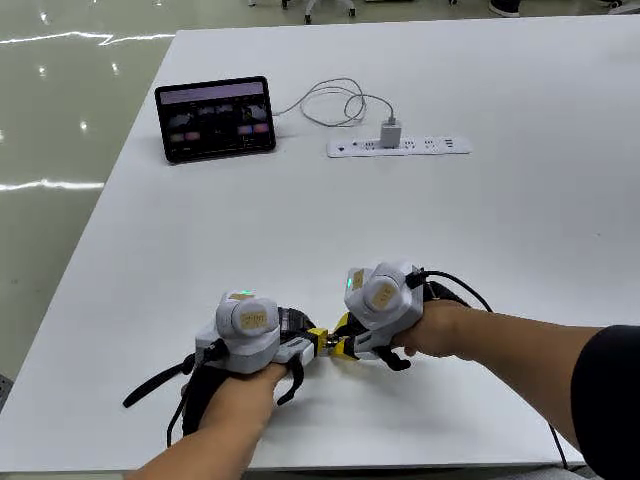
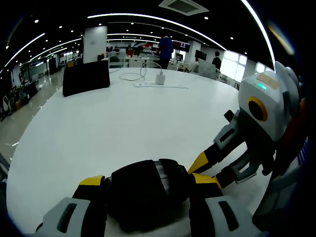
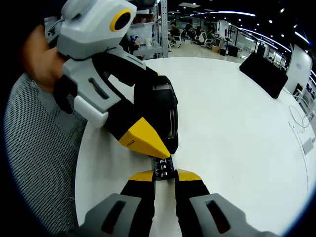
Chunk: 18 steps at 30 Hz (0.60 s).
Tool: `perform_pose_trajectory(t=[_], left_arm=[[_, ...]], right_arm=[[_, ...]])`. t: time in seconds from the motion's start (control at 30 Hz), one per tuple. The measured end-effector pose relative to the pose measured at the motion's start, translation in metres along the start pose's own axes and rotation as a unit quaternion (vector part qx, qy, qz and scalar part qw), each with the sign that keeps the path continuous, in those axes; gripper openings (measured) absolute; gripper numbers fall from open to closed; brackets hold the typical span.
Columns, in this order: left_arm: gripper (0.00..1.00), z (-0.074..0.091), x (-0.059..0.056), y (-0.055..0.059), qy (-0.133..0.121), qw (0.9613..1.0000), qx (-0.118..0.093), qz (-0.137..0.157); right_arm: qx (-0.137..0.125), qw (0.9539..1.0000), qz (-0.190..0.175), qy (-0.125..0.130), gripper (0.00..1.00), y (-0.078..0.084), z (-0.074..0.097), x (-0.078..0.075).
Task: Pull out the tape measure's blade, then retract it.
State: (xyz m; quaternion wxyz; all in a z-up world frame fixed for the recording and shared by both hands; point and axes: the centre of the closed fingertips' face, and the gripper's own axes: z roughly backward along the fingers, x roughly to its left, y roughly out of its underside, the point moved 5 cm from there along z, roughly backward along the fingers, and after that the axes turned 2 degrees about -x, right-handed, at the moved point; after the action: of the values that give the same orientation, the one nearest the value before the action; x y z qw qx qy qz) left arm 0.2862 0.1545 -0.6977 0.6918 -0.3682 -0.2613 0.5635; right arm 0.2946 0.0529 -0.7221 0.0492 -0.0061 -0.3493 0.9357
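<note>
The black tape measure case (image 2: 148,192) sits clamped between the yellow-tipped fingers of my left gripper (image 2: 148,190), low on the white table near its front edge. In the right gripper view the case (image 3: 160,116) lies just ahead, with a short length of yellow blade (image 3: 163,169) coming out of it. My right gripper (image 3: 164,176) is shut on that blade end, close against the case. In the head view the left gripper (image 1: 305,345) and the right gripper (image 1: 345,345) meet tip to tip, with the blade (image 1: 322,340) between them.
A dark tablet (image 1: 215,117) stands propped at the back left. A white power strip (image 1: 400,146) with a plugged charger and a looped cable (image 1: 335,102) lies behind the middle. The table's front edge (image 1: 330,464) runs just below my hands.
</note>
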Motion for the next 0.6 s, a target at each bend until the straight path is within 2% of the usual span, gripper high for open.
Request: perform_pose_trajectory(t=[0.2, 0.6], left_arm=[[0.62, 0.0000, 0.0005, 0.0008, 0.002, 0.9998, 0.017, 0.009], [0.61, 0.0003, 0.0031, 0.0003, 0.004, 0.9995, 0.014, 0.029]], right_arm=[[-0.001, 1.0000, -0.001, -0.001, 0.10, 0.0000, 0.0000, -0.0003], [-0.003, 1.0000, -0.003, 0.001, 0.10, -0.0042, -0.0044, -0.0009]])
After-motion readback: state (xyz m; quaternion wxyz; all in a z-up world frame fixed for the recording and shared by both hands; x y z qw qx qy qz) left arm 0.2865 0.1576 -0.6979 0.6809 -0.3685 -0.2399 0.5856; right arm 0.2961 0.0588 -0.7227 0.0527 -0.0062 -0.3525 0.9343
